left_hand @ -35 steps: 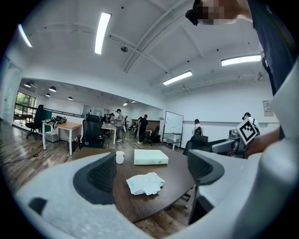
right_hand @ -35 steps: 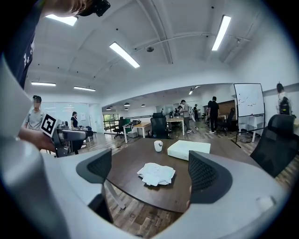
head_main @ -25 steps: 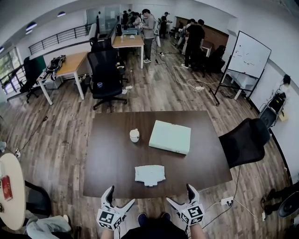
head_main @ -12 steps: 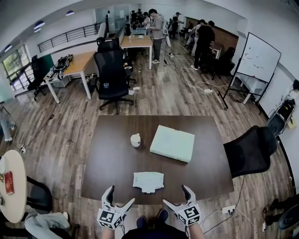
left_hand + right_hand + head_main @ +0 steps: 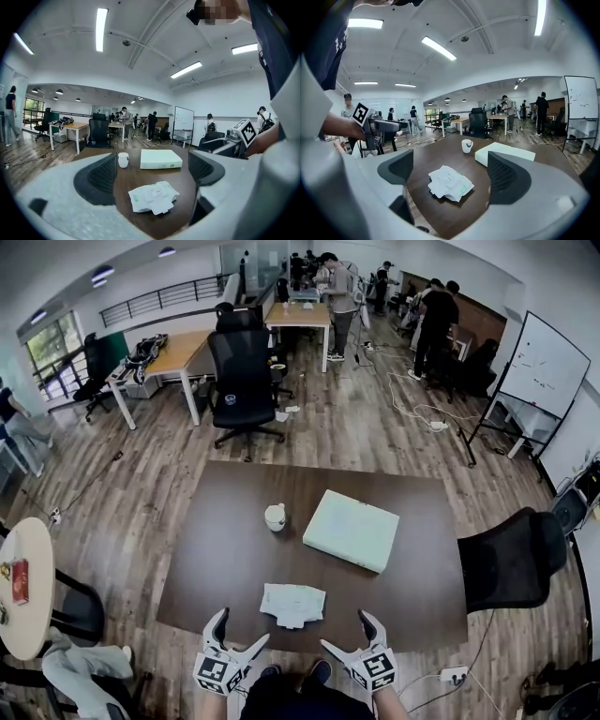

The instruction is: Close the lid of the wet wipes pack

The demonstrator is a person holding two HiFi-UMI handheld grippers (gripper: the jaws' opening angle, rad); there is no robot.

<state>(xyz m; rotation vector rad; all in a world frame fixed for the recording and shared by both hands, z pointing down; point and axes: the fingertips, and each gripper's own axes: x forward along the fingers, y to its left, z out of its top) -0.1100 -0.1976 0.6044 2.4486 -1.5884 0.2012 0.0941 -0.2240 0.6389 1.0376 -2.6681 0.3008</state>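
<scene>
The white wet wipes pack [image 5: 292, 604] lies flat near the front edge of the dark brown table [image 5: 225, 549], its lid flap sticking out toward me. It also shows between the jaws in the left gripper view [image 5: 153, 197] and the right gripper view [image 5: 450, 183]. My left gripper [image 5: 238, 637] hangs open just off the table's front edge, left of the pack. My right gripper [image 5: 349, 634] is open too, to the pack's right. Neither touches the pack.
A pale green flat box [image 5: 352, 529] and a small white cup [image 5: 275, 516] sit farther back on the table. A black chair [image 5: 511, 557] stands at the table's right side. A round white table [image 5: 21, 601] is at the left. Several people stand far back.
The head view has shifted, so the table and pack sit slightly lower and closer. Both grippers stay open and have drawn a little nearer to the pack.
</scene>
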